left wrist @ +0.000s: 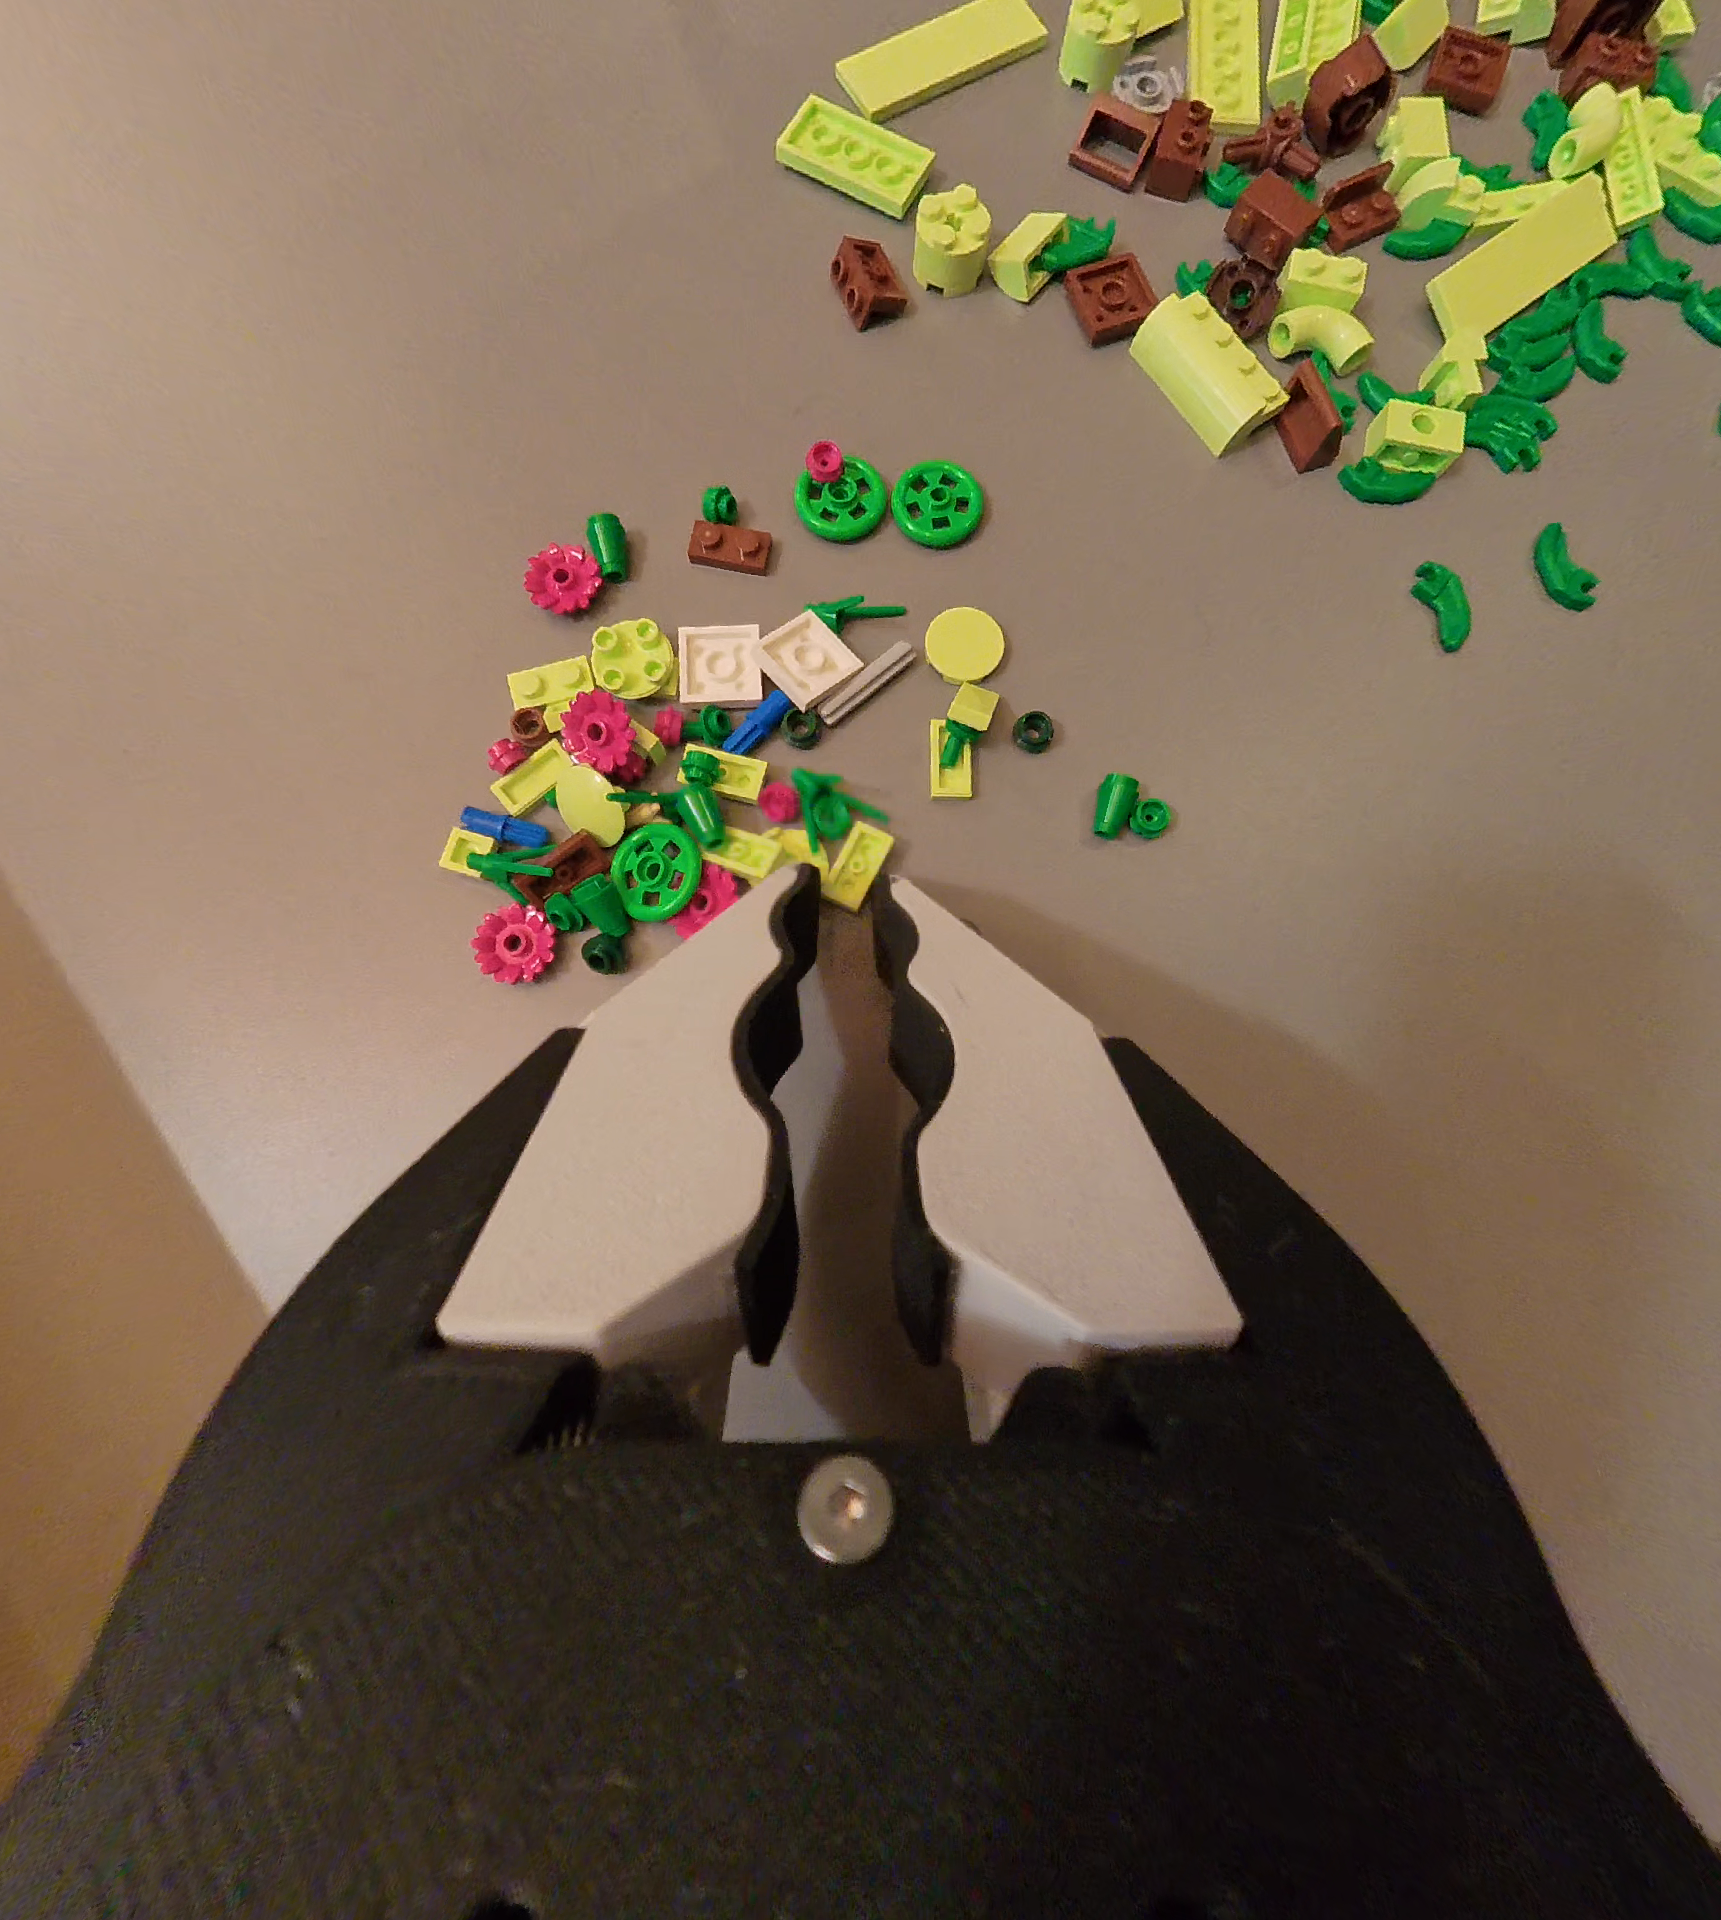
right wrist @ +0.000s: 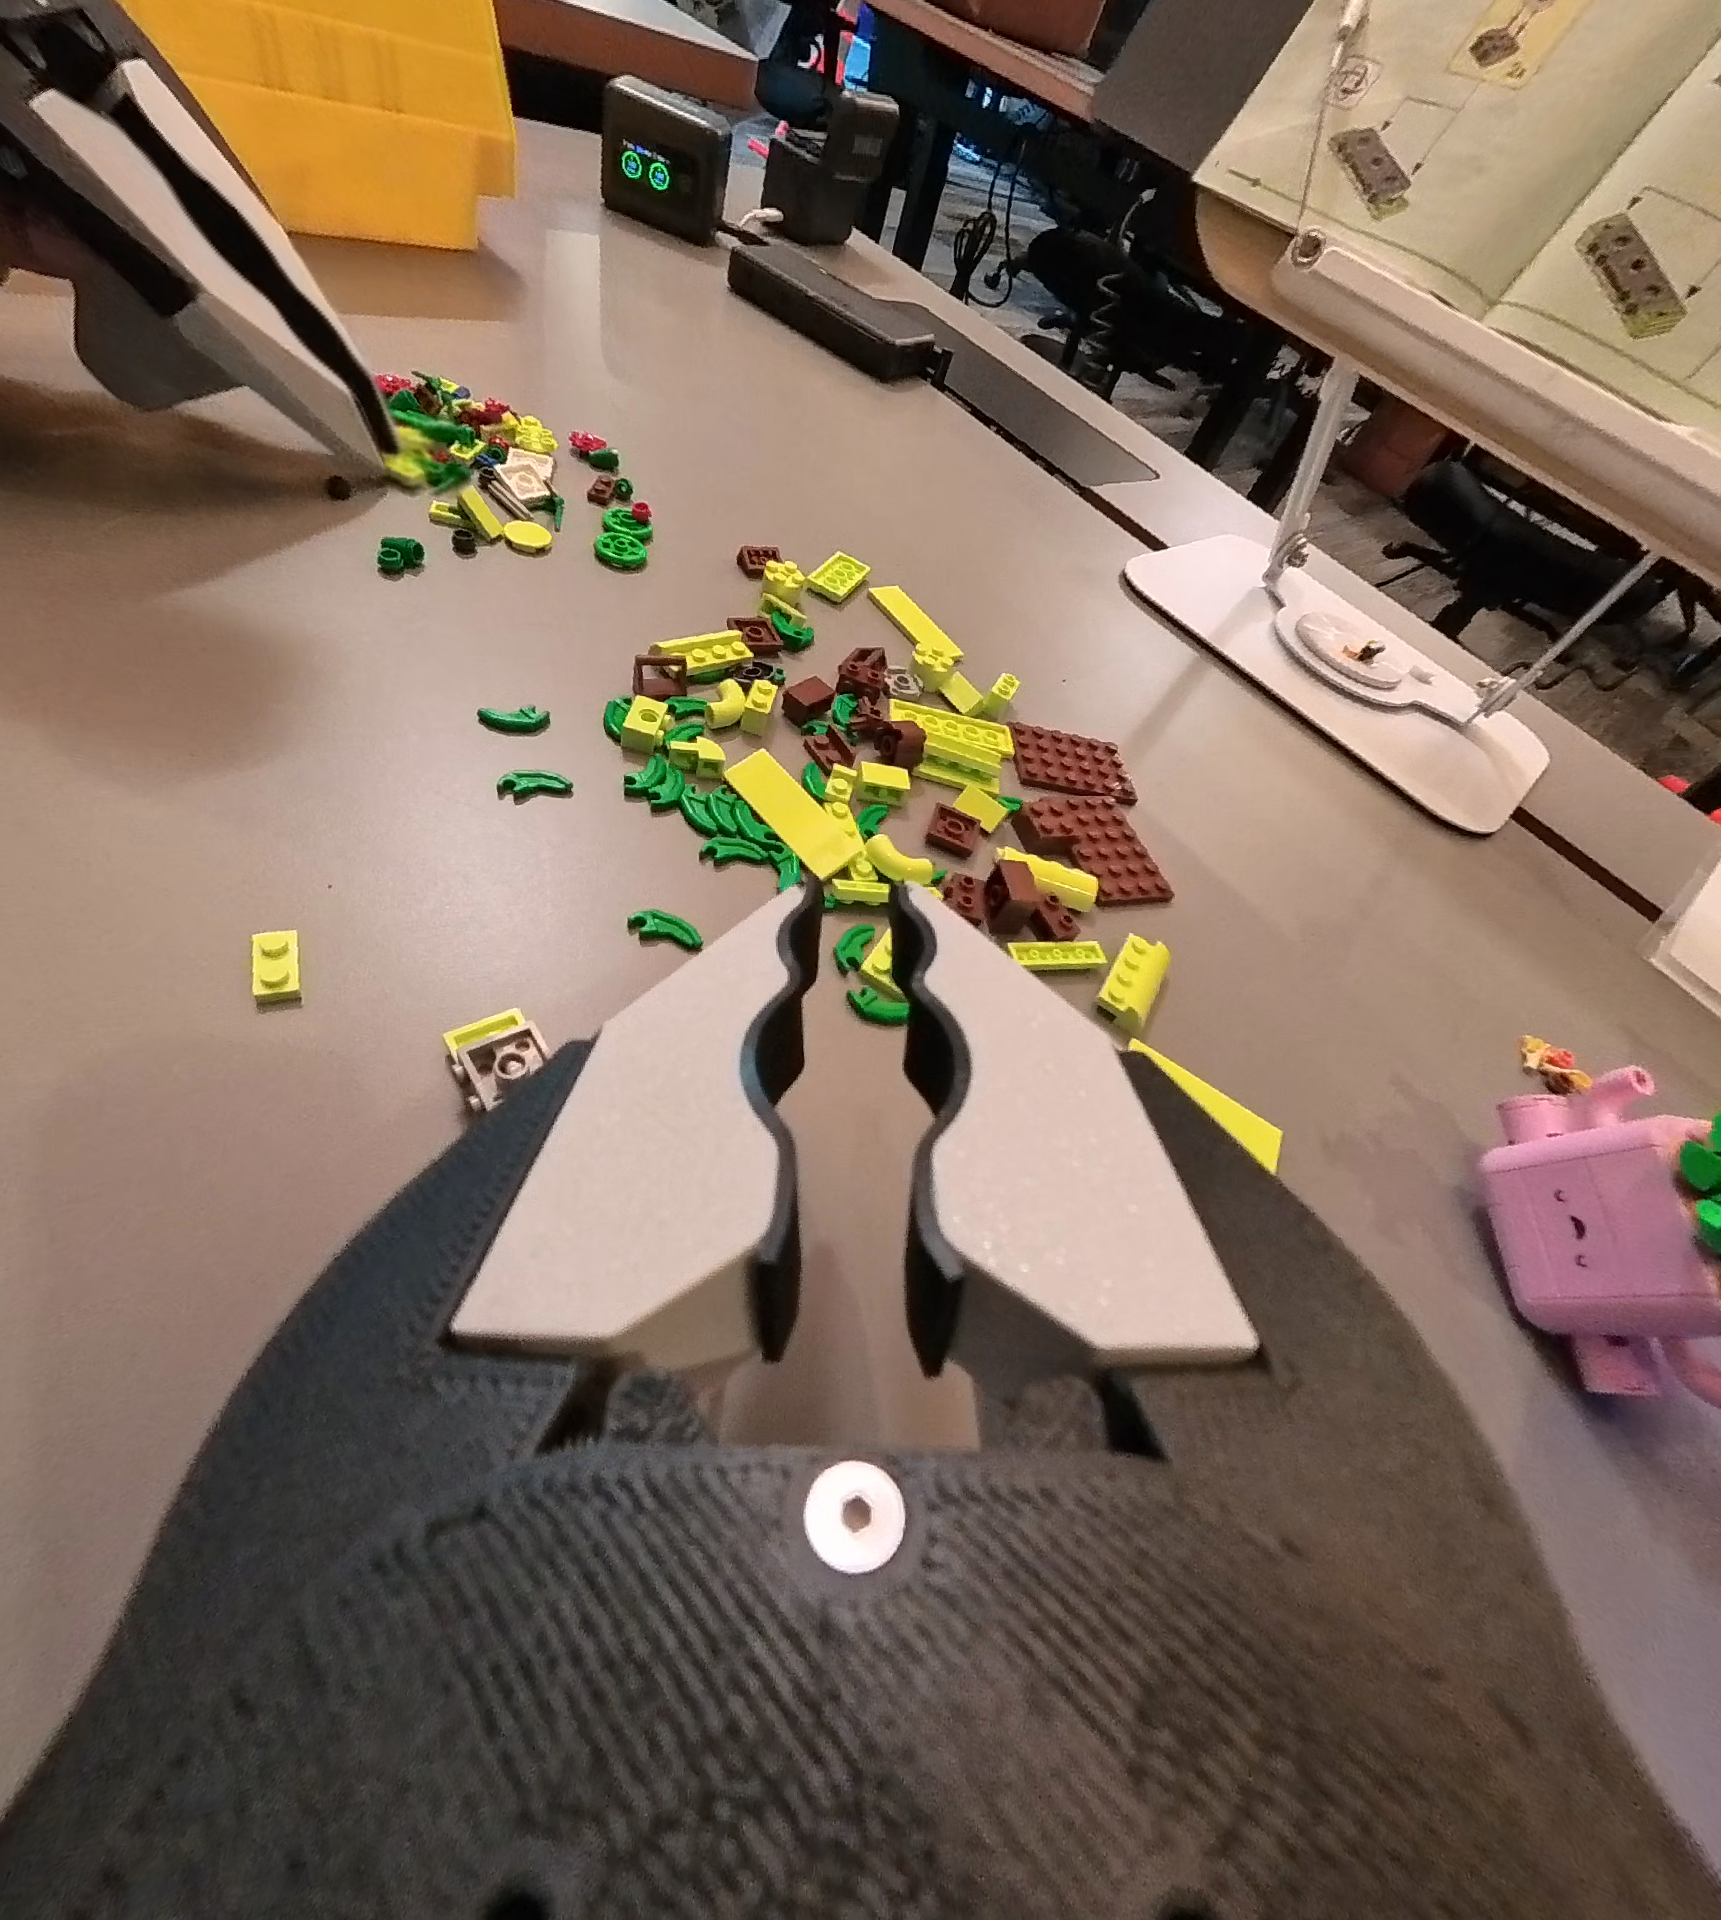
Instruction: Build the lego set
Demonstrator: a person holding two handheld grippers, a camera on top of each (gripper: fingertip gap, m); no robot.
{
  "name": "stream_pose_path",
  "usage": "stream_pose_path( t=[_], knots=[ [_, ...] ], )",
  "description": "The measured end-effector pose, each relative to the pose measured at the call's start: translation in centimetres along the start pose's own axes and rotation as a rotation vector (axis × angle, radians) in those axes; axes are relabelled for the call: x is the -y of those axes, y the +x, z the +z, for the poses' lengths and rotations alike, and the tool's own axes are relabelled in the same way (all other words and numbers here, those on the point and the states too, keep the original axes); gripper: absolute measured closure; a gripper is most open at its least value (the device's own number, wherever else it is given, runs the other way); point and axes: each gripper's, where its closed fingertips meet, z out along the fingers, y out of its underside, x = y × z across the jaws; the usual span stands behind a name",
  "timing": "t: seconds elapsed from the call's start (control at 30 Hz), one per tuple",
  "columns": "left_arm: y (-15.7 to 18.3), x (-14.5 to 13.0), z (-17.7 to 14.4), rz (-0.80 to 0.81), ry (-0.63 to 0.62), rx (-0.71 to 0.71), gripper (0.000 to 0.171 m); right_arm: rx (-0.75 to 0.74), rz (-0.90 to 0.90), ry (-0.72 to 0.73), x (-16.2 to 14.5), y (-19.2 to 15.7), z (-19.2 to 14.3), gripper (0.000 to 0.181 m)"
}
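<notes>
A grey table [right wrist: 160, 727] carries everything. At its far right edge, beyond the big pile, a white stand [right wrist: 1355, 665] holds up an open instruction booklet [right wrist: 1562, 187]. Far behind the big pile sit a yellow bin [right wrist: 357, 114] and a small black device with a lit screen [right wrist: 664, 161].

The big pile of lime, brown and green bricks [right wrist: 887, 769] lies mid-table, with two brown studded plates [right wrist: 1084, 800] on its right side. To the right of the pile, nearer the camera, a pink built figure with green leaves [right wrist: 1614, 1247] lies on its side.

Left of and beyond the big pile lies a small pile of tiny pieces [left wrist: 690, 748]: pink flowers, green wheels, white tiles, lime plates.

The left gripper [left wrist: 843, 891] has its tips at the near edge of the small pile, jaws almost closed with only a thin gap. A lime plate [left wrist: 861, 868] sits right at the tips; I cannot tell whether it is pinched.

The right gripper [right wrist: 854, 899] hovers at the near edge of the big pile, jaws slightly apart, holding nothing.

A lone lime two-stud plate [right wrist: 276, 968] lies well left of the big pile.
</notes>
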Motion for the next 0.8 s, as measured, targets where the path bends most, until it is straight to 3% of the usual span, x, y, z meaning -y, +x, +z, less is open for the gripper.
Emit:
stream_pose_path(
  t=[0.27, 0.47, 0.53, 0.67, 0.8],
  knots=[
    [0.4, 0.1, -0.2, -0.005, 0.021, -0.039, 0.165, -0.008, -0.019, 0.002, 0.0, -0.1, 0.0, 0.171],
    [1.1, 2.0, -1.2, -0.099, 0.144, -0.134, 0.165, -0.01, -0.027, 0.007, 0.1, -0.2, 0.0, 0.172],
    [2.1, 3.4, -1.9, -0.19, 0.247, -0.259, 0.165, -0.014, -0.037, 0.008, 0.1, -0.2, -0.1, 0.172],
    [5.6, 8.7, -6.4, -0.476, 0.573, -0.739, 0.167, -0.037, -0.066, 0.054, 0.9, -0.3, -0.2, 0.174],
    [8.7, 10.4, -7.7, -0.519, 0.631, -0.94, 0.166, 0.055, 0.053, 0.232, 4.7, -2.3, -1.2, 0.171]
  ],
)
